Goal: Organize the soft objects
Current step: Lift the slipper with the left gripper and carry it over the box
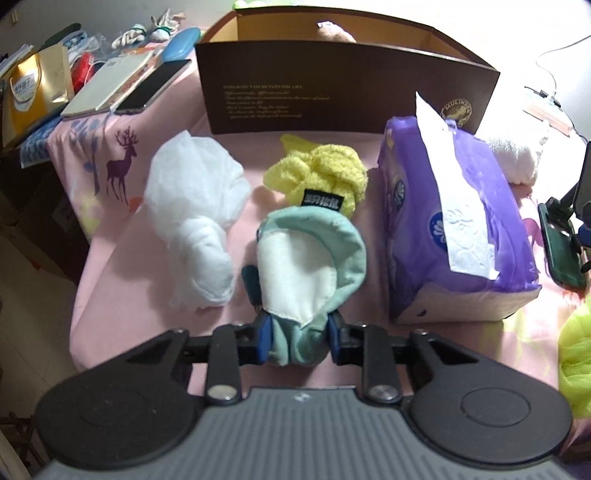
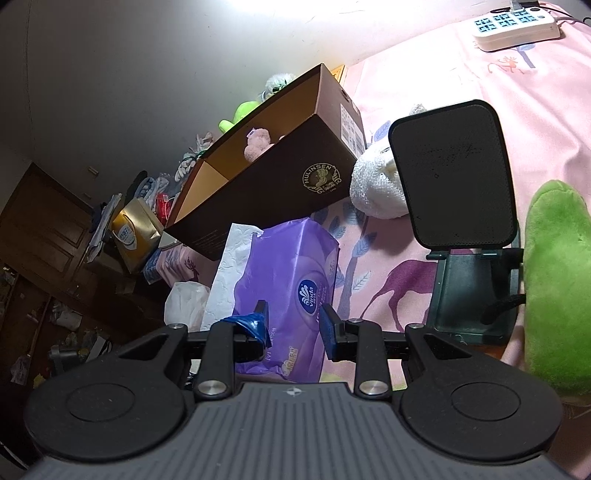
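Note:
My left gripper [image 1: 298, 325] is shut on a teal and white cloth [image 1: 314, 266], held just above the pink bedsheet [image 1: 110, 295]. Beyond it lie a yellow fluffy cloth [image 1: 317, 173] and a crumpled white cloth [image 1: 195, 221] to its left. A brown cardboard box [image 1: 343, 85] stands open behind them with a pink plush [image 1: 334, 33] inside. My right gripper [image 2: 293, 325] is open and empty above a purple tissue pack [image 2: 291, 273]. The box [image 2: 266, 199] and pink plush [image 2: 256, 144] show in the right wrist view too.
The purple tissue pack [image 1: 454, 221] lies right of the cloths, with a white towel [image 1: 513, 155] behind it. Books and a gold bag [image 1: 33, 92] crowd the left. A black phone stand [image 2: 458, 192], a green plush [image 2: 554, 280] and a power strip [image 2: 517, 22] sit on the right.

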`<state>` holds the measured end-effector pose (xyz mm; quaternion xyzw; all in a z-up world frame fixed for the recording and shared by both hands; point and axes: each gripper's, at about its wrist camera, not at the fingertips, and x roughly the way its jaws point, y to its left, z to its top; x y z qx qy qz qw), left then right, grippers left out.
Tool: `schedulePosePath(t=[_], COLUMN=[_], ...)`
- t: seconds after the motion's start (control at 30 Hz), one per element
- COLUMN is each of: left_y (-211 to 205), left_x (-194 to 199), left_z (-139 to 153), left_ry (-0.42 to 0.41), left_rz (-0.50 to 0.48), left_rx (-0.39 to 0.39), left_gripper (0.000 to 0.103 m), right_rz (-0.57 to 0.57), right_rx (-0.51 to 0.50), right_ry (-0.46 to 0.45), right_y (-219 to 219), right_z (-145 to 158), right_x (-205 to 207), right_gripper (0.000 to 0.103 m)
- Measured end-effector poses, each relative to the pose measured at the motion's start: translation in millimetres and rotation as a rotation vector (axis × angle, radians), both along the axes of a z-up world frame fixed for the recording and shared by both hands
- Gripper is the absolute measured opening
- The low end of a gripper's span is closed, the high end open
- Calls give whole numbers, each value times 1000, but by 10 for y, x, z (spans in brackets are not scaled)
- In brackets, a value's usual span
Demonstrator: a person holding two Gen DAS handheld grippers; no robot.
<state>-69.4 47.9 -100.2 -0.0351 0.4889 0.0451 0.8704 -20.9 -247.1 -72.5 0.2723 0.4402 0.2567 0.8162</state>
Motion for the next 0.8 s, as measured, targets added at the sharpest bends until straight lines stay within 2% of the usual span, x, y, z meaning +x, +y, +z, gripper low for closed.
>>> schedulePosePath(t=[0.27,0.43,0.6,0.8], left_y=[80,119,174,274], left_x=[-146,-56,238,820], left_z=[360,618,854,1067], left_ry=[-62,-130,-209,-274], left_rz=[-44,-80,-125,-156], left_rx=[-16,-33,-44,-62], left_gripper=[24,24,24,24], right_rz=[13,-5,-71,-186], right_rx=[13,16,4,-15], right_ry=[16,11,-1,6], right_y=[171,239,215,64], right_z=[-29,-1,49,71], right_x=[75,99,110,52], right_gripper=[13,13,13,13])
